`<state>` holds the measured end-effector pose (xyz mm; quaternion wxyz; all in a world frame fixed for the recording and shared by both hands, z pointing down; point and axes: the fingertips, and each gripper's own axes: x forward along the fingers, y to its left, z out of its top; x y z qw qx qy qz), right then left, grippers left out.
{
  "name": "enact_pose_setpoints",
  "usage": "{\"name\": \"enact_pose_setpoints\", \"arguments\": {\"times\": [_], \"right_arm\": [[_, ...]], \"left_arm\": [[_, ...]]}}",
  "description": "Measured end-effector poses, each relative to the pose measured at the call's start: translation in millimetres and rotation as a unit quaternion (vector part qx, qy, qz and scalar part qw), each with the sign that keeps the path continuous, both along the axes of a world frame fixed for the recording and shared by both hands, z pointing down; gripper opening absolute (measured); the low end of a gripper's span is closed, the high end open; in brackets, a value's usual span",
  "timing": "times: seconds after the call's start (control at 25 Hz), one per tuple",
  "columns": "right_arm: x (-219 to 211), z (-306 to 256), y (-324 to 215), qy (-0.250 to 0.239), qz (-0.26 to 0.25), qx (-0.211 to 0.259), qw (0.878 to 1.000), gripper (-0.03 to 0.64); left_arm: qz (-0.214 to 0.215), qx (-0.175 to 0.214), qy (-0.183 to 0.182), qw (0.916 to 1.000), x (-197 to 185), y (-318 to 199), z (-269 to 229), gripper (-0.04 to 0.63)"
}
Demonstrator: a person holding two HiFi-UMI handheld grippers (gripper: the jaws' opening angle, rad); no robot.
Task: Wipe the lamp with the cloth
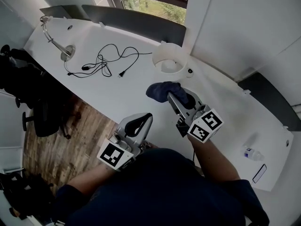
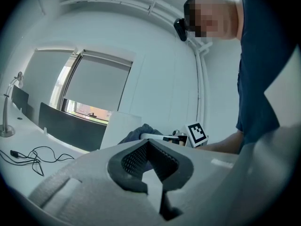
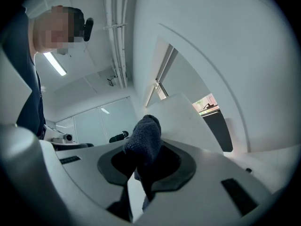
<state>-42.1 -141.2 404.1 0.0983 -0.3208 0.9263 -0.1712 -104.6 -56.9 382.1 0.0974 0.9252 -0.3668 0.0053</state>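
A silver gooseneck lamp (image 1: 63, 48) stands on the white desk (image 1: 117, 95) at the far left corner; the left gripper view shows the lamp (image 2: 6, 112) at its left edge. My right gripper (image 1: 171, 98) is shut on a dark blue cloth (image 1: 162, 89), held just above the desk's middle and well to the right of the lamp. The cloth (image 3: 143, 138) bulges up between the jaws of the right gripper (image 3: 143, 161). My left gripper (image 1: 141, 121) hovers at the desk's near edge, shut and holding nothing. From the left gripper (image 2: 148, 149), the cloth (image 2: 138, 133) shows ahead.
A tangled black cable (image 1: 101, 62) lies between the lamp and a white round tub (image 1: 169, 60). A small black knob (image 1: 190, 71) sits beside the tub. A small bottle (image 1: 253, 153) and a white flat device (image 1: 259, 173) lie far right. A black chair (image 1: 42, 112) stands on the wooden floor, left.
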Motion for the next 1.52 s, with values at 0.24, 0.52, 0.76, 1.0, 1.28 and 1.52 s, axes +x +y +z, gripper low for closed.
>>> {"name": "enact_pose_setpoints", "arguments": {"times": [0.24,0.52,0.76,1.0,1.28,1.52], "right_arm": [[8,39,2,0.005,0.001,-0.038,0.999,0.088],[20,79,4,0.026,-0.003,-0.072,0.997,0.088],[30,86,2,0.034,-0.006,-0.088,0.996,0.089],[34,52,-4,0.036,-0.010,-0.061,0.997,0.088],[36,-2,-8,0.015,-0.015,-0.010,1.000,0.088],[31,-48,-11,0.007,-0.027,0.036,0.999,0.088]], "left_arm": [[-0.009,-0.007,-0.010,0.9999,1,-1,6,0.006],[-0.013,-0.016,-0.015,0.9997,7,-3,11,0.006],[-0.011,-0.017,-0.012,0.9997,15,-4,13,0.006],[-0.006,-0.011,-0.006,0.9999,20,-6,8,0.006],[0.003,0.000,-0.004,1.0000,27,-6,1,0.006],[0.013,0.004,-0.004,0.9999,33,-5,-3,0.006]]}}
